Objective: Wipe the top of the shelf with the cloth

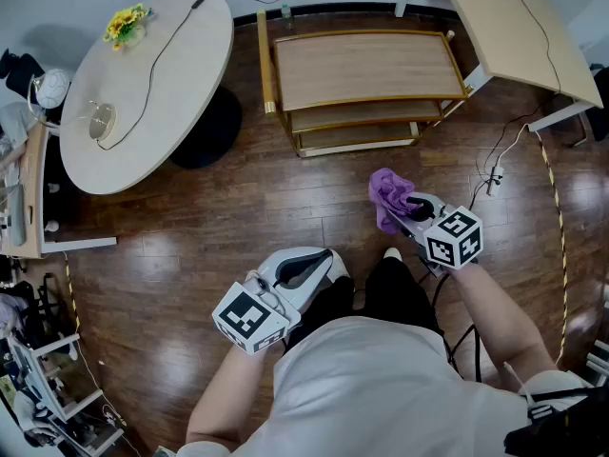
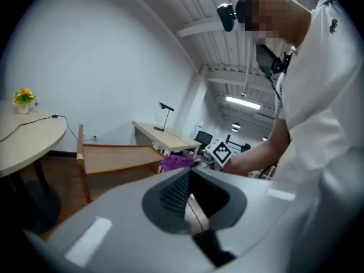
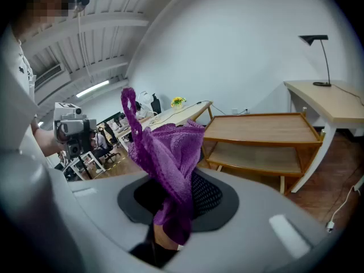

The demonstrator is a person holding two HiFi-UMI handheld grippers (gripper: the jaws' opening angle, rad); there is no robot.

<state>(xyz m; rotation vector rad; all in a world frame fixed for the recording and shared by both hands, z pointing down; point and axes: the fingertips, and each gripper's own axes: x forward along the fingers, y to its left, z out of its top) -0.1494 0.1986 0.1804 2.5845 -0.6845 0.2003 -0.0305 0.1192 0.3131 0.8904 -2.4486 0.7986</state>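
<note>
A low wooden shelf [image 1: 366, 69] stands on the floor ahead of me, its top board bare; it also shows in the left gripper view [image 2: 116, 157] and the right gripper view [image 3: 259, 128]. My right gripper [image 1: 407, 205] is shut on a purple cloth [image 1: 388, 196], which bunches up out of the jaws [image 3: 165, 152]. It hangs above the floor, well short of the shelf's front. My left gripper [image 1: 319, 263] is shut and holds nothing, low at my left side.
A round pale table [image 1: 152, 74] with a flower pot [image 1: 127, 22] and a cable stands left of the shelf. A long desk [image 1: 519, 27] lies at the right. Cables [image 1: 495, 165] trail on the wooden floor.
</note>
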